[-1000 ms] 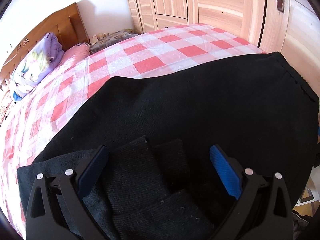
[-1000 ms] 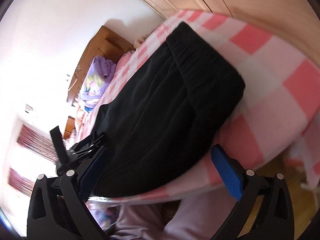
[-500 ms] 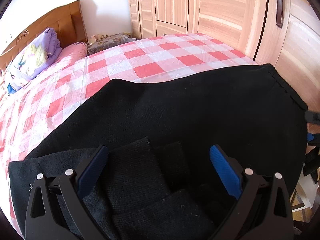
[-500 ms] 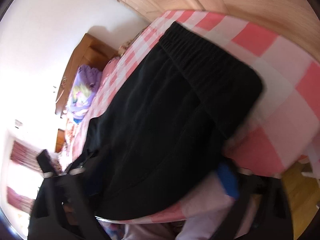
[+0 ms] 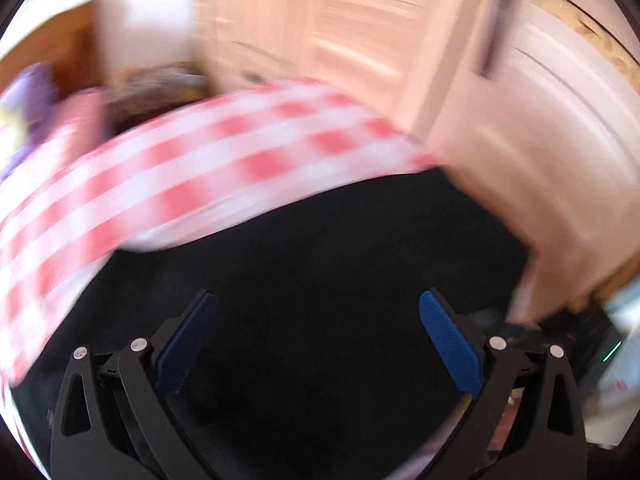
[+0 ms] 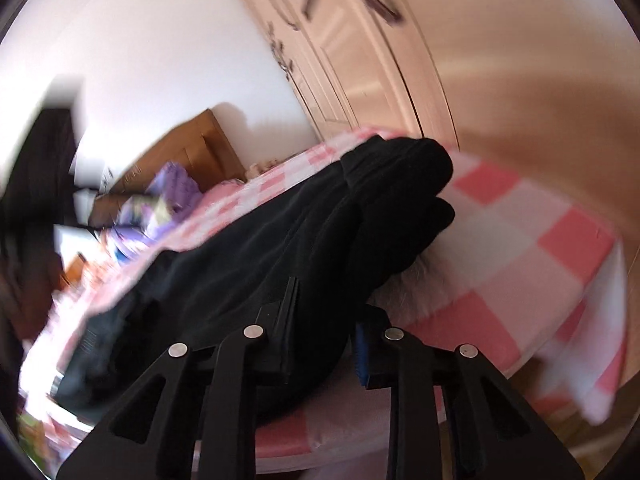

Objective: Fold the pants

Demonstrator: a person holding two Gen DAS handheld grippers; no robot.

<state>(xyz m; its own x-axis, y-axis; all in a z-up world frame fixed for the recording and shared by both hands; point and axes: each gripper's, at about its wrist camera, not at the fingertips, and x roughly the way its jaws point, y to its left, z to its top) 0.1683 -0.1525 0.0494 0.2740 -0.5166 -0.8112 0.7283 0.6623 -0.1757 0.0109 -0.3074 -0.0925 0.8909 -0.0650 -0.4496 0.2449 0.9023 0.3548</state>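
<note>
The black pants (image 5: 320, 264) lie on the red-and-white checked bed sheet (image 5: 192, 168). My left gripper (image 5: 316, 344) is open, its blue pads (image 5: 448, 344) spread wide just above the black cloth, holding nothing. This view is blurred by motion. In the right wrist view my right gripper (image 6: 324, 336) is shut on the near edge of the pants (image 6: 320, 240). The far end of the pants bunches up in a raised fold by the bed's edge.
A light wooden wardrobe (image 5: 400, 40) stands close beyond the bed. A wooden headboard (image 6: 188, 148) and a purple pillow (image 6: 168, 196) are at the bed's far end. The bed corner (image 6: 560, 280) drops to the floor on the right.
My right gripper went from open beside the bed edge to shut on the pants' near edge, and the cloth has bunched up. My left gripper swung quickly to the right, still open.
</note>
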